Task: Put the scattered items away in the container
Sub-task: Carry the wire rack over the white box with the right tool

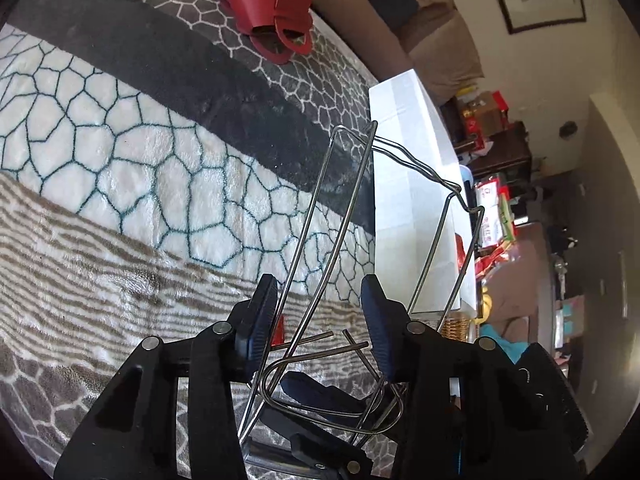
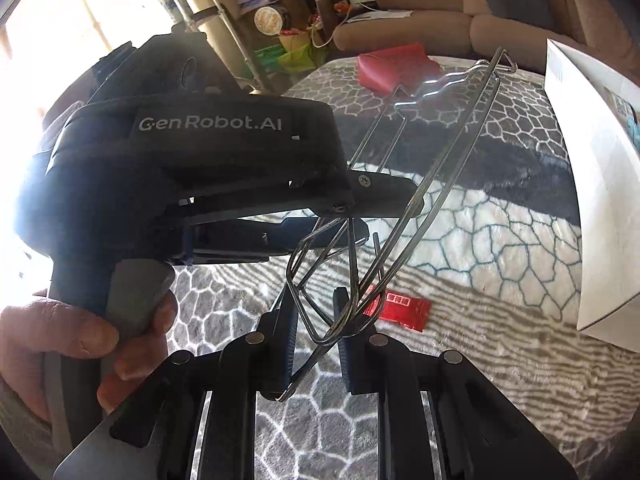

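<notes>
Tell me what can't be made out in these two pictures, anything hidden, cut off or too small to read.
- White box: right wrist view cuts it off at the edge; its contents are mostly hidden.
- Red packet: print too small to read; wire rack crosses it. In the left wrist view, a finger hides nearly all of it.
- Red bag: cut off by the top edge, left wrist view.
- Right gripper: grip on the rack unclear.
</notes>
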`<action>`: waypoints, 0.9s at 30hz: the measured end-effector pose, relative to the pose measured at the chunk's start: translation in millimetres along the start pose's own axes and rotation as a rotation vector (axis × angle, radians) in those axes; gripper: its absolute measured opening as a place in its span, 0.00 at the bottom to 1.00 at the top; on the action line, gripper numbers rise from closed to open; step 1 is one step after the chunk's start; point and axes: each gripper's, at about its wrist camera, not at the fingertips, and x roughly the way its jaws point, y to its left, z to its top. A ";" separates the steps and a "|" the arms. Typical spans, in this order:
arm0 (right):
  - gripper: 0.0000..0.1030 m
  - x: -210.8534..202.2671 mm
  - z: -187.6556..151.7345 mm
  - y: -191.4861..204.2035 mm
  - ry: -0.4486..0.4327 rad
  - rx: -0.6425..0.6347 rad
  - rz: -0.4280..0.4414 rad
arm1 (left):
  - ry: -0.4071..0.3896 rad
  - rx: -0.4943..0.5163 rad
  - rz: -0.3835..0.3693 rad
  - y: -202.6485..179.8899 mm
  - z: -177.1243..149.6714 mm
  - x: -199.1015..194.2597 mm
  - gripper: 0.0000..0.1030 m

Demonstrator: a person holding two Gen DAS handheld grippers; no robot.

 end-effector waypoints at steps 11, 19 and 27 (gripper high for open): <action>0.17 -59.6 18.2 -25.5 -0.052 0.013 0.007 | -0.058 0.099 -0.058 -86.0 -6.1 3.8 0.37; 0.17 -139.7 44.1 -93.8 -0.095 0.014 -0.071 | 0.005 0.269 -0.047 -210.3 11.5 70.0 0.45; 0.17 -193.1 71.6 -215.8 -0.048 0.062 -0.280 | 0.019 0.407 0.033 -303.4 30.5 148.8 0.62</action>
